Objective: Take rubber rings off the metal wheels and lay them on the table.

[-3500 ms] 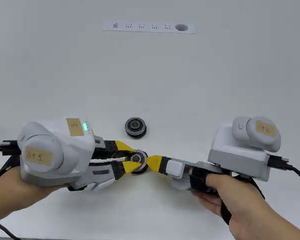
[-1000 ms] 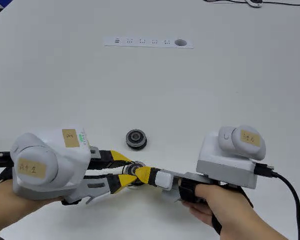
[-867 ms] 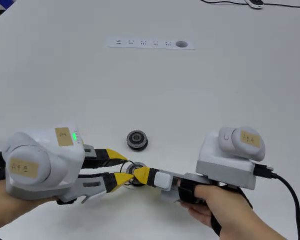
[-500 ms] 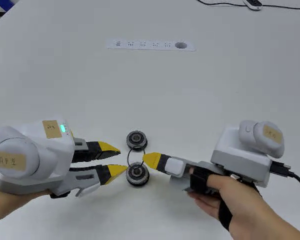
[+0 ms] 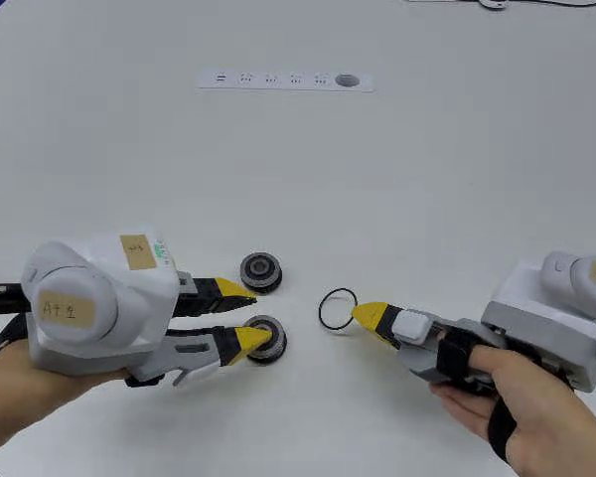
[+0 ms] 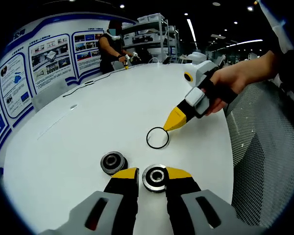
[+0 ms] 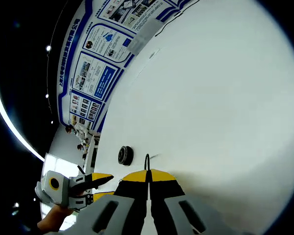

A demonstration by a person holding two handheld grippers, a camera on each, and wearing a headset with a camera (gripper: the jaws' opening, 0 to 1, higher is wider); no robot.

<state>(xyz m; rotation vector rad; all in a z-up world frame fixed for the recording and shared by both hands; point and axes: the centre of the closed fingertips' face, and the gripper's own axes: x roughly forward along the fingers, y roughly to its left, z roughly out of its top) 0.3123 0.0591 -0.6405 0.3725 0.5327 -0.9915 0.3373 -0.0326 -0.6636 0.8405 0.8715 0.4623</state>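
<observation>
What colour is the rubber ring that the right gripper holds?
Black. The rubber ring in the right gripper shows best in the left gripper view.

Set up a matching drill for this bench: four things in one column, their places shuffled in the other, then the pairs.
Things
1. rubber ring
2. nearer metal wheel
3. farther metal wheel
4. power strip

Places
A. lying at the far side of the table
B. pinched in the shut right gripper
C. between the jaw tips of the open left gripper
D. on the table just beyond the left gripper's tips, held by neither gripper

Pairs: 1-B, 2-C, 3-D, 4-A
</observation>
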